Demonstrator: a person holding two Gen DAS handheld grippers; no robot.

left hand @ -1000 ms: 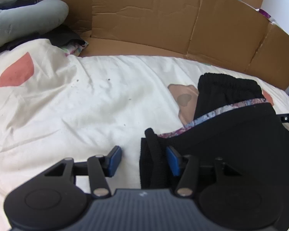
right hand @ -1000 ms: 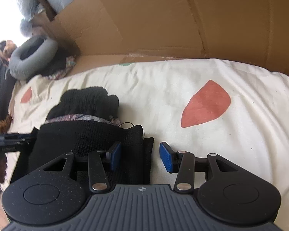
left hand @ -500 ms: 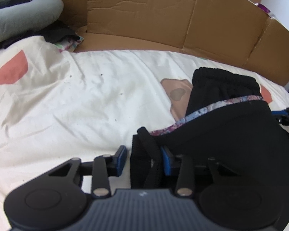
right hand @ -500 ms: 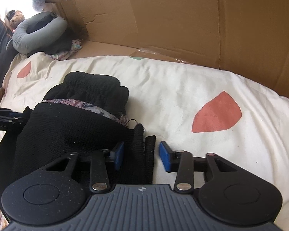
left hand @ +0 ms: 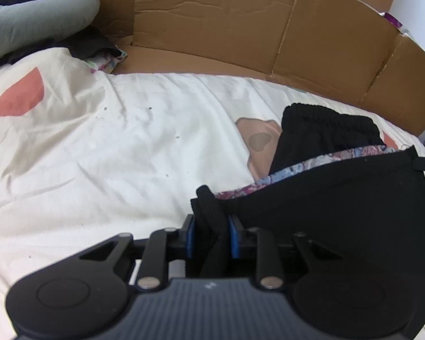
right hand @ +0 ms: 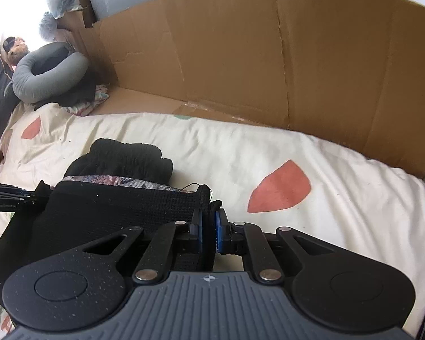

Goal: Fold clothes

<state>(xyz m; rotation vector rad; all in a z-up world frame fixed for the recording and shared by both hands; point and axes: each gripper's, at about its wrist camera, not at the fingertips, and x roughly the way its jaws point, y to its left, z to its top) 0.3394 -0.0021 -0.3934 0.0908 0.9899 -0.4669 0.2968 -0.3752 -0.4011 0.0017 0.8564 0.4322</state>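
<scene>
A black knit garment (left hand: 340,198) with a patterned inner lining (left hand: 311,164) lies on the white bedsheet (left hand: 113,147), its ribbed waistband (left hand: 325,119) bunched at the far end. My left gripper (left hand: 210,231) is shut on the garment's near left corner. In the right wrist view the same garment (right hand: 113,206) stretches leftward, and my right gripper (right hand: 208,228) is shut on its near right corner. The near fabric edge is held taut between both grippers. The left gripper's tip (right hand: 8,197) shows at the left edge there.
Brown cardboard walls (left hand: 240,28) stand behind the bed. A grey neck pillow (left hand: 28,25) and dark clothes (left hand: 90,42) sit at the far left. The sheet has red patches (right hand: 280,187). Bare sheet lies left of the garment.
Both grippers went from open to shut, each clamping a corner of the black garment's near edge. The edge now lifts slightly off the sheet.
</scene>
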